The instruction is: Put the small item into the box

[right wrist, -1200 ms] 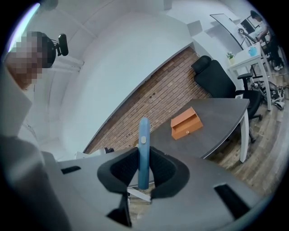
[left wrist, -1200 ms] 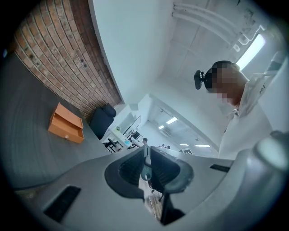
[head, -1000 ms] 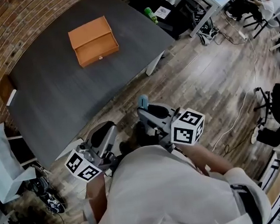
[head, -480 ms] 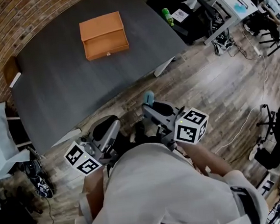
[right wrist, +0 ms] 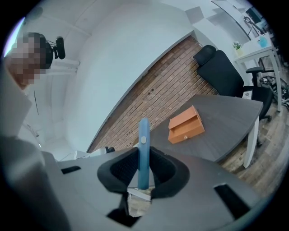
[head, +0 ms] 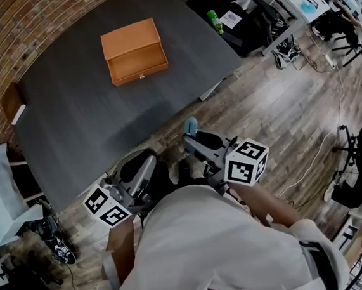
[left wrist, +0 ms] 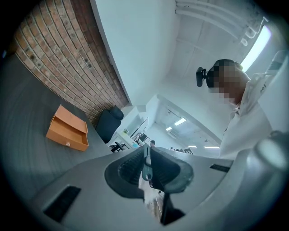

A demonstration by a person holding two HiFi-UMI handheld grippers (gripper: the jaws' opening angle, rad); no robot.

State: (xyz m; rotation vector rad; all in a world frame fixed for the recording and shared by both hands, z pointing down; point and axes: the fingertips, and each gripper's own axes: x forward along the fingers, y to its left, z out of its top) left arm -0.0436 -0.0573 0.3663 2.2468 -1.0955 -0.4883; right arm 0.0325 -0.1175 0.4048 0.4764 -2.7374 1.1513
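Right gripper (right wrist: 143, 170): jaws pinch a slim blue strip (right wrist: 143, 149) by its lower end. The strip stands upright between the pads, and most of its length sticks out past them.

Left gripper (left wrist: 146, 168): jaws pressed together. A thin grey sliver shows at the seam; I cannot tell whether it is a held piece or part of the tool.

Landmark: the orange box (head: 135, 50), with 1 small knob on its front, which looks open at the top. It rests on the dark table (head: 90, 131). Both grippers are well apart from the box, on its knob side, off the table's near edge and over the wood floor. The strip is therefore far from the box and not yet in it.

Handling, as a judgement: the strip looks light, stiff and smooth, probably plastic. Held by 1 end, it could pivot or slide in the pads. A hold on the 2 flat faces nearer mid-length would be steadier. It seems unlikely to break.

Against 1 s ago: the pinch on the strip is unchanged and the box has not shifted on the table. Both grippers have edged slightly toward the box.
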